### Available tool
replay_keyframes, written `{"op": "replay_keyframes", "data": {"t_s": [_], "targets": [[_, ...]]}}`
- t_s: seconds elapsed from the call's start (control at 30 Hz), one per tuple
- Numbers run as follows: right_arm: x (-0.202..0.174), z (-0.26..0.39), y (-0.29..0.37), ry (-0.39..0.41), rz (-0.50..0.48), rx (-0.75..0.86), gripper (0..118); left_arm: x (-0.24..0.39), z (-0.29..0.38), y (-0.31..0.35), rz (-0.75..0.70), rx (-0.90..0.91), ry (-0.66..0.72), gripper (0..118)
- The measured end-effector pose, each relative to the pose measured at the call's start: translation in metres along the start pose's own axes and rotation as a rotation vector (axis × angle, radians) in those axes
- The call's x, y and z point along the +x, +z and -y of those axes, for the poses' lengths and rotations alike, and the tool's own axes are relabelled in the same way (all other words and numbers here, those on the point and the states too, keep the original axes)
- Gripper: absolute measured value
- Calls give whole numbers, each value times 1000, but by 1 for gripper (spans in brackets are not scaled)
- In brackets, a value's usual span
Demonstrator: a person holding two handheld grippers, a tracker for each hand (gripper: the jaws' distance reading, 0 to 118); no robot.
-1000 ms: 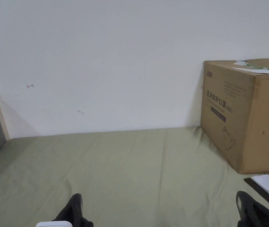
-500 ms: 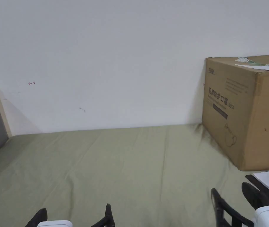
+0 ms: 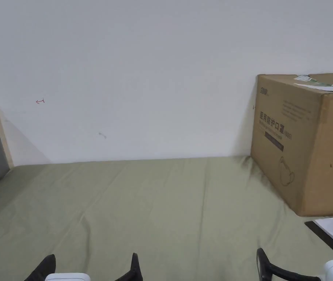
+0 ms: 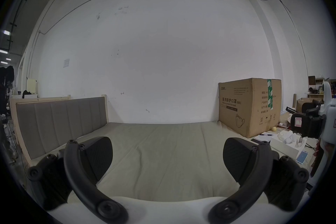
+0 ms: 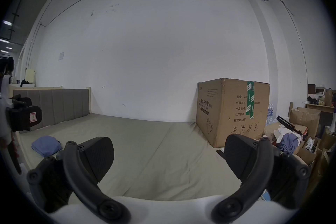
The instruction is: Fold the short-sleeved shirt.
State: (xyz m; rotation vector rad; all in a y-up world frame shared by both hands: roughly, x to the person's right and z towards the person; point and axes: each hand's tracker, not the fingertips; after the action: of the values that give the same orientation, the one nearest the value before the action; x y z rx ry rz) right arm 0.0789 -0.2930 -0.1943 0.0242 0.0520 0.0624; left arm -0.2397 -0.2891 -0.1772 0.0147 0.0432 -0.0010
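A: How far is the folding, do you think?

B: I think it is either finished or not started; I cannot decide from here. In the right gripper view a small blue cloth bundle (image 5: 46,145) lies on the olive-green bed sheet (image 3: 162,205), near the grey padded headboard (image 5: 52,106). It may be the short-sleeved shirt. It looks compact, but whether it is folded neatly or only crumpled, I cannot tell; it is too small there.

A: And the grippers, do they hold something?

B: No. The left gripper (image 4: 167,157) has its two black jaws spread wide, with only bare sheet between them. The right gripper (image 5: 169,155) is the same: jaws wide apart, nothing in them. In the head view both sit at the lower edge, above the sheet.

A: Where is the bundle relative to the jaws?

B: It lies to the left of the right gripper's jaws, just beside its left jaw in that picture, but well apart from the space between them. The left gripper shows at the left edge of the same view, above the bundle.

A: What else is on the bed?

B: A big brown cardboard box (image 3: 304,142) stands at the right, against the white wall (image 3: 143,73). More clothes (image 5: 288,140) lie in a pile beyond it.
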Motion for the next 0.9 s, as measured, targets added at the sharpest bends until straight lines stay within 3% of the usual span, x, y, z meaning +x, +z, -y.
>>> {"op": "replay_keyframes", "data": {"t_s": [0.3,0.67,0.9], "targets": [[-12,0,-1,36,-17,-14,118,-9,0,-7,40,-16,4,118],[-24,3,-6,64,-38,-55,118,-8,3,-13,-68,-107,102,118],[-29,8,-11,54,-65,-94,118,-7,0,-22,-137,-168,61,117]]}}
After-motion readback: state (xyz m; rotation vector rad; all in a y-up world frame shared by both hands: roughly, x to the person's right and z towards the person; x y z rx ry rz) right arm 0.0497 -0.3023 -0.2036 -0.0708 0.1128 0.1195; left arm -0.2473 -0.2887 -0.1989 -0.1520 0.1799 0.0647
